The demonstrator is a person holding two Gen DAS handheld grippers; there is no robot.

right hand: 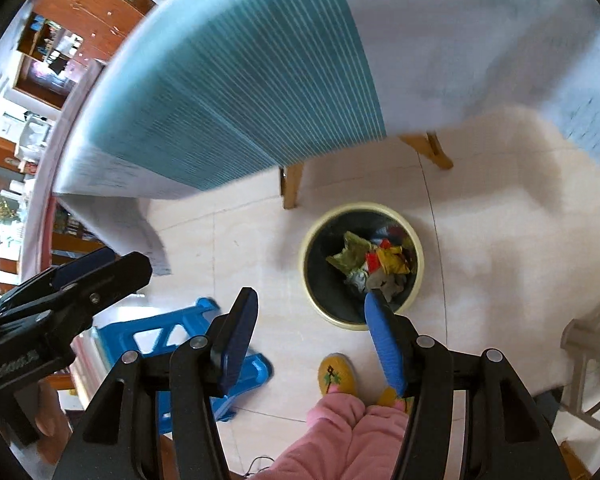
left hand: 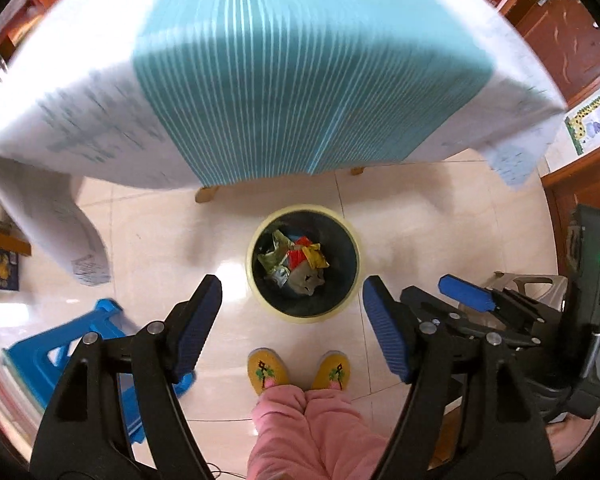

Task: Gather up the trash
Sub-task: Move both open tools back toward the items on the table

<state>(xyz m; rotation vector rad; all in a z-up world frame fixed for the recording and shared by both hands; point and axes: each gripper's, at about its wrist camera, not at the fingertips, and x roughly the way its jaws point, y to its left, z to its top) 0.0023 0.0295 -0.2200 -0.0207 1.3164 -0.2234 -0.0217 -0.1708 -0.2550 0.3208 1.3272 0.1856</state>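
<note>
Left of the bin, a blue stool stands clear of the drop path. The left gripper hangs above the bin's near rim, jaws wide and empty. The trash lies inside, presumably just dropped. Right of the bin, the right gripper is likewise spread, holding nothing.

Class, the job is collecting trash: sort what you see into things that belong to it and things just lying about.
Belongs to the job:
trash bin
crumpled wrappers
left gripper
right gripper

Just lying about:
blue stool
covered table
yellow slippers
</note>
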